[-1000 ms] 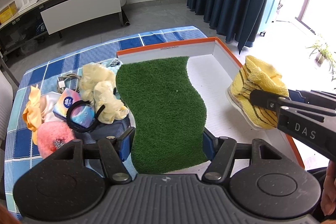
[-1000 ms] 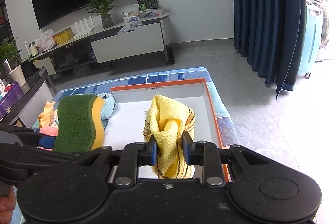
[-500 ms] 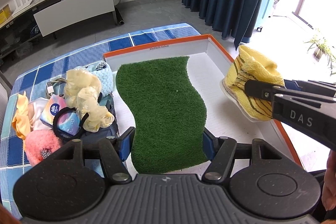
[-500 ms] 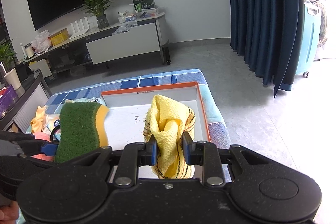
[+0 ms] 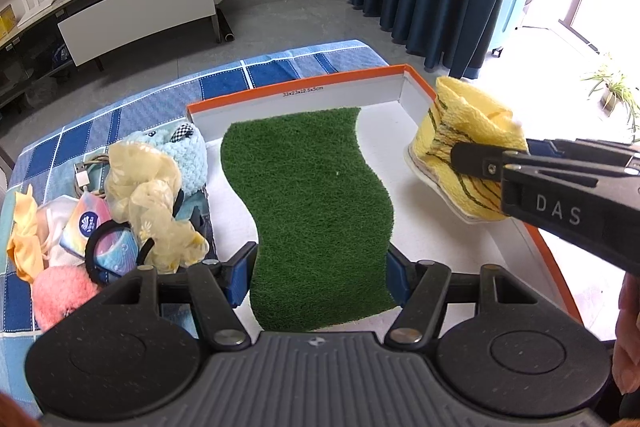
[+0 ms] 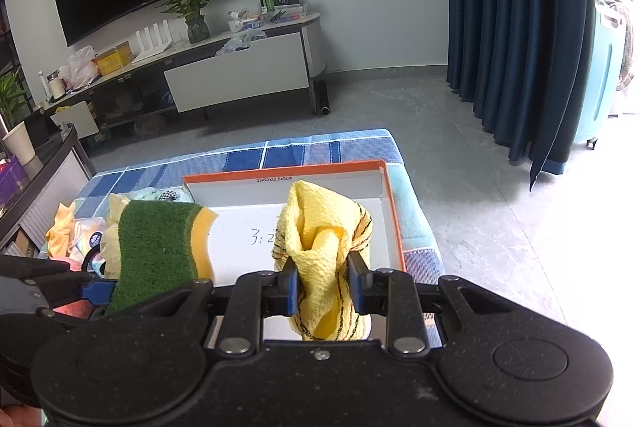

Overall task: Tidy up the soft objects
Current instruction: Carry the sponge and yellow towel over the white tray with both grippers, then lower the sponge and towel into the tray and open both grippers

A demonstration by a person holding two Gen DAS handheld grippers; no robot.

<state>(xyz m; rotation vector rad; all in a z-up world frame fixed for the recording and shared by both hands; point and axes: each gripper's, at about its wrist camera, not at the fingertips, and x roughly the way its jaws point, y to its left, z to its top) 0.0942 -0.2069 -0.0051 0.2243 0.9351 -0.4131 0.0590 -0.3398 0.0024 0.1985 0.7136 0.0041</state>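
My left gripper [image 5: 318, 277] is shut on a green-and-yellow scouring sponge [image 5: 312, 211] and holds it above the white, orange-rimmed box [image 5: 296, 89]. The sponge also shows at the left of the right wrist view [image 6: 160, 251]. My right gripper [image 6: 323, 287] is shut on a yellow striped cloth [image 6: 326, 247] and holds it above the box's right side [image 6: 390, 211]. The cloth also shows in the left wrist view [image 5: 468, 147], with the right gripper's finger [image 5: 480, 161] across it.
A pile of soft things lies left of the box on the blue checked cloth [image 5: 160, 99]: a pale yellow bag [image 5: 148, 187], a light blue plush [image 5: 188, 151], a tissue pack [image 5: 86, 223], a pink fluffy item [image 5: 60, 291], a black hair band [image 5: 108, 247].
Both grippers have risen and drawn back a little with their loads; the box and pile look farther away. The cloth and sponge stay gripped.
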